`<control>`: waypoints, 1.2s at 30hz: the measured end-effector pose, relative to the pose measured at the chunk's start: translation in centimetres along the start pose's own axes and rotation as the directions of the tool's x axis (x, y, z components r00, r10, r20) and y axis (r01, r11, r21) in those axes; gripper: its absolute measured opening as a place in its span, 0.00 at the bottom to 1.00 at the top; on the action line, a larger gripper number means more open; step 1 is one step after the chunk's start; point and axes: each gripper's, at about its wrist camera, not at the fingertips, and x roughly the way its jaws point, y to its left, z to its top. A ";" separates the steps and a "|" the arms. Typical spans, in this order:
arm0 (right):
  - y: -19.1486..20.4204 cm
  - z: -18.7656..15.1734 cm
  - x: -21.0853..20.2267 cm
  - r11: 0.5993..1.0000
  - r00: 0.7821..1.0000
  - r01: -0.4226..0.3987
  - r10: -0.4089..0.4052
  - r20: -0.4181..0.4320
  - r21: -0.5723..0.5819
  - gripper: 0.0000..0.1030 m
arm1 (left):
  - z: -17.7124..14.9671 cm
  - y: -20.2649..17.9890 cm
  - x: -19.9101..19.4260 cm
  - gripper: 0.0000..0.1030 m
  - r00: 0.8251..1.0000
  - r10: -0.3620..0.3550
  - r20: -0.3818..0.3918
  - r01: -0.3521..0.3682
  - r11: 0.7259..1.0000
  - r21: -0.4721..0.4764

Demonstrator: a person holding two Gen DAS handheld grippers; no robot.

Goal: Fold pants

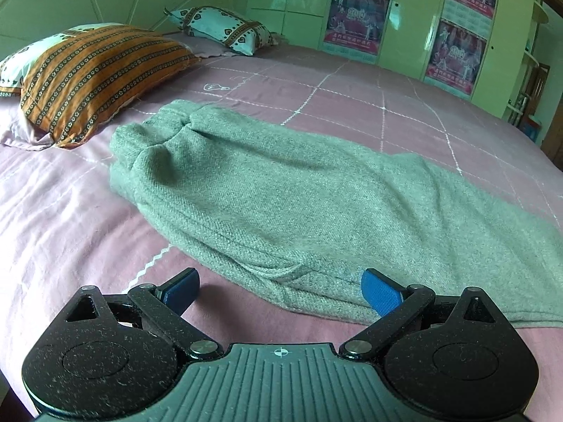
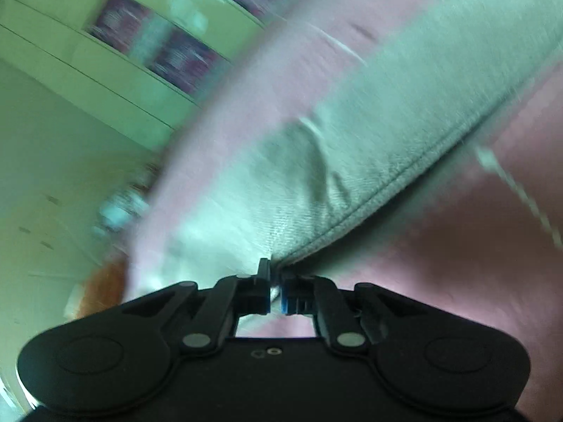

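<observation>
The grey knit pants [image 1: 274, 190] lie lengthwise on the pink bedsheet [image 1: 63, 211], folded leg on leg, one end bunched near the pillows. My left gripper [image 1: 278, 290] is open, its blue pads either side of the pants' near edge, low over the sheet. My right gripper [image 2: 275, 286] is shut on a hemmed edge of the pants [image 2: 352, 161] and holds it lifted above the sheet [image 2: 440, 246]. The right wrist view is blurred by motion.
An orange striped pillow [image 1: 95, 77] and a white patterned pillow [image 1: 221, 28] lie at the bed's head. Green wardrobe doors with posters [image 1: 355, 17] stand behind the bed. The bed's far edge runs along the right.
</observation>
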 end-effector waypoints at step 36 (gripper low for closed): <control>-13.2 8.9 -13.0 0.946 0.861 0.132 -0.258 0.439 0.297 0.32 | 0.8 -3.1 1.3 0.95 1.000 -0.001 -0.023 0.003 0.996 0.090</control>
